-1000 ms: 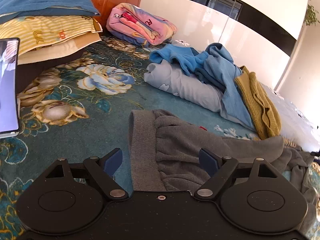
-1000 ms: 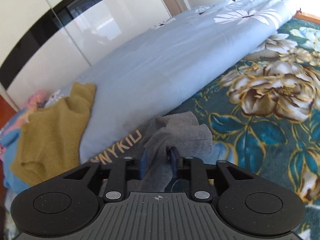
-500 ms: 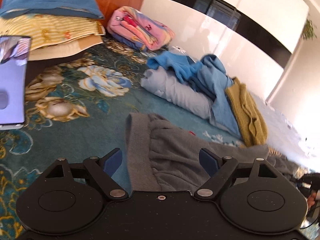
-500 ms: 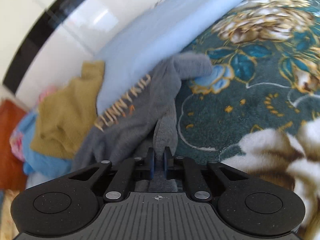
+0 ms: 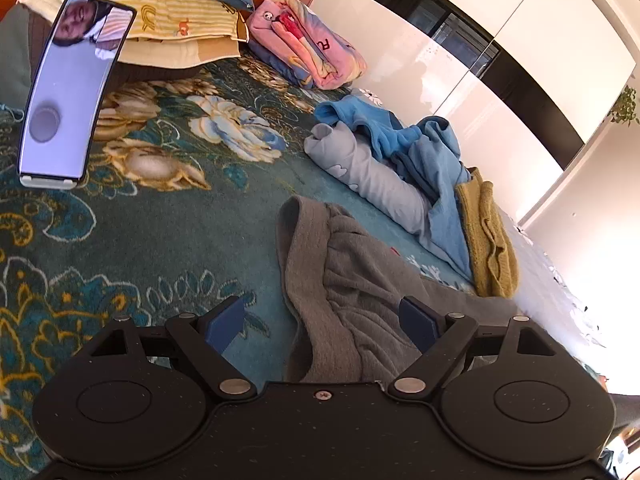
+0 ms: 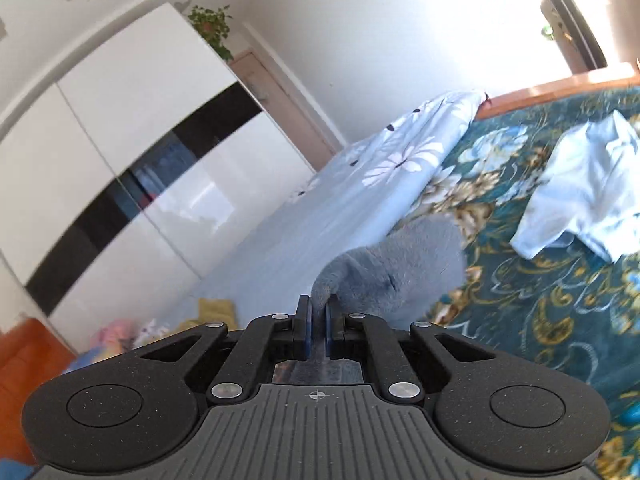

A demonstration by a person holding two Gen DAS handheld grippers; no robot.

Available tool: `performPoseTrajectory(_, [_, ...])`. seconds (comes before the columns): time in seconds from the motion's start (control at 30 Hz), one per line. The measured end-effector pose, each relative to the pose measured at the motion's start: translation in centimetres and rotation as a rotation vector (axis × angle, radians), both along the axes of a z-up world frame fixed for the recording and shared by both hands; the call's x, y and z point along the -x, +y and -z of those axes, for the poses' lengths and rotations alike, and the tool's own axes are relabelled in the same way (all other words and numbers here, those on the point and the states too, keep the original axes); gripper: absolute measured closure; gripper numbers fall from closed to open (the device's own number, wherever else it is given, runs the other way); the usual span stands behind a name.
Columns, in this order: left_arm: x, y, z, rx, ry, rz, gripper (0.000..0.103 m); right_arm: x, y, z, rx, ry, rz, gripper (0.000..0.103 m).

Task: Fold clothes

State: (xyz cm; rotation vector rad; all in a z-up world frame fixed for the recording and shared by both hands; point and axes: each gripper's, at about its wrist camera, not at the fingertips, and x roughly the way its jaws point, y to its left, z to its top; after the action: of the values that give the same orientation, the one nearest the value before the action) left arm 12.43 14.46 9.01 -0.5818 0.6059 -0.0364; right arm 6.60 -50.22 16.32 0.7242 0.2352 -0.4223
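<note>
A grey sweatshirt (image 5: 360, 280) lies crumpled on the teal floral bedspread (image 5: 168, 232), its ribbed hem towards the left. My left gripper (image 5: 322, 320) hovers over that hem, open, with cloth below the gap but no pad pressing on it. In the right wrist view my right gripper (image 6: 318, 312) is shut on a fold of the same grey sweatshirt (image 6: 400, 264), which bulges up just beyond the fingertips and is lifted off the bed.
A pile of blue and pale grey clothes (image 5: 400, 160) and a mustard knit (image 5: 488, 236) lie behind the sweatshirt. A phone (image 5: 68, 92) leans on stacked pillows (image 5: 168, 20); a pink folded blanket (image 5: 308, 44) sits behind. A light blue shirt (image 6: 588, 184) and a rolled duvet (image 6: 340, 208) are on the right side.
My right gripper closed tight on the grey cloth and swung up and away, pulling it along. The left gripper drifted sideways and rolled a little, staying open over the hem.
</note>
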Motion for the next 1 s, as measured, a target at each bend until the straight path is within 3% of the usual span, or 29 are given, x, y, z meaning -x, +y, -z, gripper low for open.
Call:
performPoseTrajectory(0.1, [0.6, 0.0, -0.1, 0.005, 0.005, 0.006, 0.02, -3.2, -0.5, 0.6, 0.019, 0.122, -0.027, 0.098])
performPoseTrajectory(0.2, [1.4, -0.2, -0.3, 0.007, 0.008, 0.019, 0.02, -8.3, -0.7, 3.5, 0.066, 0.333, -0.089, 0.096])
performPoseTrajectory(0.27, [2.0, -0.4, -0.4, 0.002, 0.008, 0.035, 0.019, -10.3, -0.4, 5.2, 0.09, 0.41, -0.122, 0.096])
performPoseTrajectory(0.33, [2.5, -0.8, -0.2, -0.013, 0.016, 0.059, 0.018, -10.3, 0.3, 5.9, 0.088, 0.396, -0.152, 0.091])
performPoseTrajectory(0.4, [2.8, -1.2, 0.3, -0.015, 0.035, 0.073, 0.017, -9.2, 1.1, 5.7, 0.084, 0.345, -0.165, 0.064])
performPoseTrajectory(0.47, [2.6, -1.8, 1.1, 0.008, 0.064, 0.086, 0.017, -7.4, 1.2, 5.4, 0.082, 0.289, -0.169, 0.063])
performPoseTrajectory(0.57, [2.0, -3.1, 2.4, 0.049, 0.103, 0.111, 0.017, -4.1, -0.2, 5.6, 0.078, 0.254, -0.135, 0.052])
performPoseTrajectory(0.77, [1.1, -5.2, 4.4, 0.113, 0.144, 0.101, 0.019, -0.5, -4.8, 9.9, -0.095, 0.285, -0.06, 0.052])
performPoseTrajectory(1.0, [0.2, -6.3, 5.3, 0.115, 0.142, 0.044, 0.029, -3.2, -4.4, 13.1, -0.138, 0.301, -0.145, 0.053])
